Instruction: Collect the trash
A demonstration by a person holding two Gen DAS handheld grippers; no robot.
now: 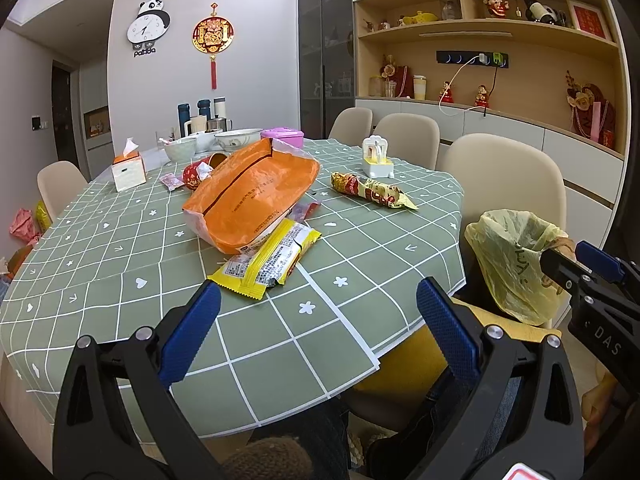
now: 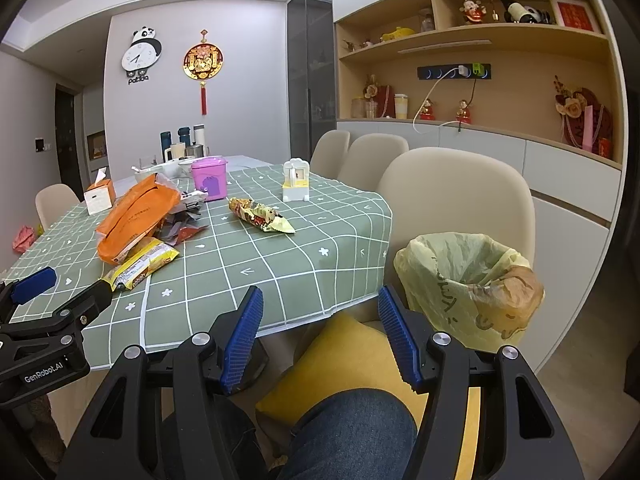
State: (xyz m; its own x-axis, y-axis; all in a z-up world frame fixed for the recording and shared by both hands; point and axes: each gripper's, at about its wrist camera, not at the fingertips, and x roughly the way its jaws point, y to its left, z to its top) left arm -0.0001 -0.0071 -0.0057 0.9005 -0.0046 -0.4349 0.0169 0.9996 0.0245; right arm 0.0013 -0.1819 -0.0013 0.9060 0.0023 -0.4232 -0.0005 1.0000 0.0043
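Two pairs of black tongs with blue ribbed pads hang at the near edge of the green checked tablecloth (image 1: 120,248), both spread wide and gripping nothing: the left gripper (image 1: 318,320) over the cloth just short of a yellow snack wrapper (image 1: 266,260), the right gripper (image 2: 320,336) off the table edge above a yellow cushion (image 2: 352,356). Behind the yellow wrapper lies a big orange plastic bag (image 1: 252,196), its mouth gaping, with nothing I can make out inside. A crumpled red-and-gold wrapper (image 1: 372,191) lies apart, near a small white holder (image 1: 377,156). Beside the table on the right stands a bin lined with a pale yellow plastic bag (image 2: 460,280); its open mouth shows only liner. Farther back sit a pink lidded tub (image 2: 209,179), white bowls (image 1: 208,142) and an orange-topped tissue box (image 1: 128,168) with a tissue sticking up.
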